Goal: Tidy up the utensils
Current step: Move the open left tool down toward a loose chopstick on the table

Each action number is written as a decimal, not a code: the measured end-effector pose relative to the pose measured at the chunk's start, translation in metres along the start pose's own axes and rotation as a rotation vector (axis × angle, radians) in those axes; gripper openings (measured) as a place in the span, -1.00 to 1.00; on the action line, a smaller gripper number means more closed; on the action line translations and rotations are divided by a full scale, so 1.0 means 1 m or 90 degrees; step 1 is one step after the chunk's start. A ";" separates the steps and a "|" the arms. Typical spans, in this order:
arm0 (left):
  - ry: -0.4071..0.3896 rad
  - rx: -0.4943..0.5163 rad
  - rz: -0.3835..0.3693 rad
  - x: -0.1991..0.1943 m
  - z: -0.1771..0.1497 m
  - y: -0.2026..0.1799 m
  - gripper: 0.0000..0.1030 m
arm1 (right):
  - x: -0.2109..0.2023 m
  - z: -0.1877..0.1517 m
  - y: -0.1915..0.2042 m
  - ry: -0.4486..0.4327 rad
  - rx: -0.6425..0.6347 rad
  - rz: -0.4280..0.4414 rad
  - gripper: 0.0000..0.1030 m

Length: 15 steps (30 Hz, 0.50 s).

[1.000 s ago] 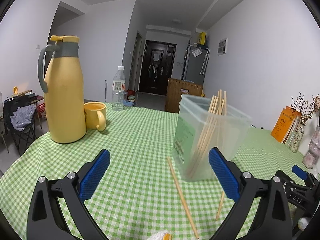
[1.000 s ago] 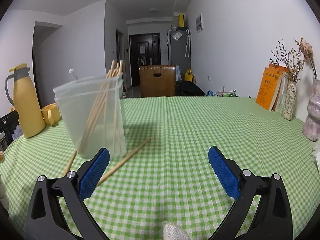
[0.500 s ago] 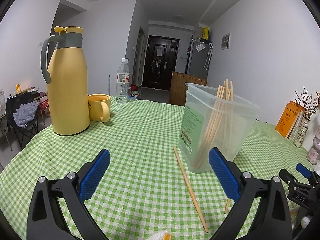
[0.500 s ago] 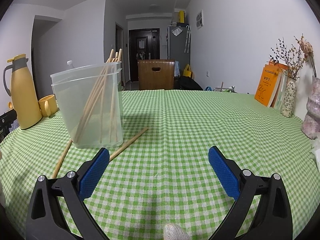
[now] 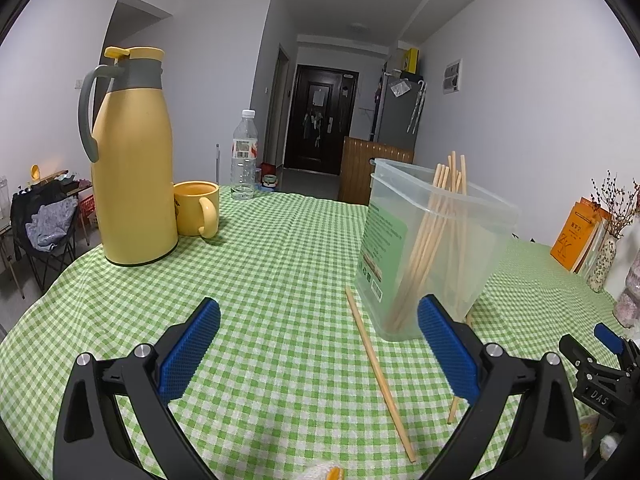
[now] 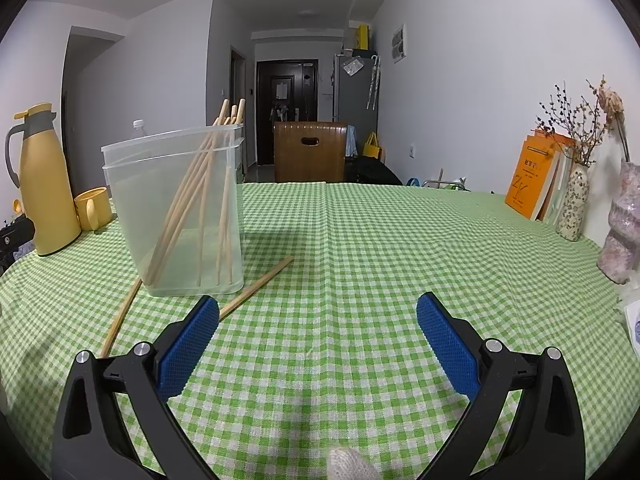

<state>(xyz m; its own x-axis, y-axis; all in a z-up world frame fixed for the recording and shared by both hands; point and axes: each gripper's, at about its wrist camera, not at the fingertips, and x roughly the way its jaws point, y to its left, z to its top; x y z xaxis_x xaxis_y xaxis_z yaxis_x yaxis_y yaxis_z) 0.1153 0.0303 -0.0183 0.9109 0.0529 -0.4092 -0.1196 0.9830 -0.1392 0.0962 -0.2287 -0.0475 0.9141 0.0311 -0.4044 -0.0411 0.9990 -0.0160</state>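
Note:
A clear plastic container stands on the green checked tablecloth with several wooden chopsticks leaning inside it. Two loose chopsticks lie on the cloth beside it: one on the container's left, one on its right, partly hidden behind my left gripper's finger. My left gripper is open and empty, just short of the container. My right gripper is open and empty too, to the right of the container and chopsticks; its tip also shows at the edge of the left wrist view.
A tall yellow thermos, a yellow mug and a water bottle stand at the table's far left. Orange books, a vase with dried flowers and a pink vase line the right edge by the wall.
Both views have shifted slightly, so the container sits a little higher in frame. Both grippers have stayed open. The container and loose chopsticks have not moved on the cloth.

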 end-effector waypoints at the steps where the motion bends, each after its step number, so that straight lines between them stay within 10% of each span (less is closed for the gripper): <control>1: 0.004 0.001 0.000 0.001 0.000 -0.001 0.87 | 0.000 0.000 0.000 0.001 0.000 -0.001 0.85; 15: 0.167 0.031 -0.018 0.041 0.005 -0.042 0.82 | 0.002 0.000 -0.001 0.009 0.005 0.000 0.85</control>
<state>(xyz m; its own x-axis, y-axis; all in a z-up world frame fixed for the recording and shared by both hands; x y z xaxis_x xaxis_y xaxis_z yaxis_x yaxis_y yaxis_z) 0.1600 -0.0075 -0.0244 0.7793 -0.0151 -0.6264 -0.0710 0.9912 -0.1122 0.0976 -0.2293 -0.0483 0.9085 0.0315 -0.4167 -0.0385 0.9992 -0.0084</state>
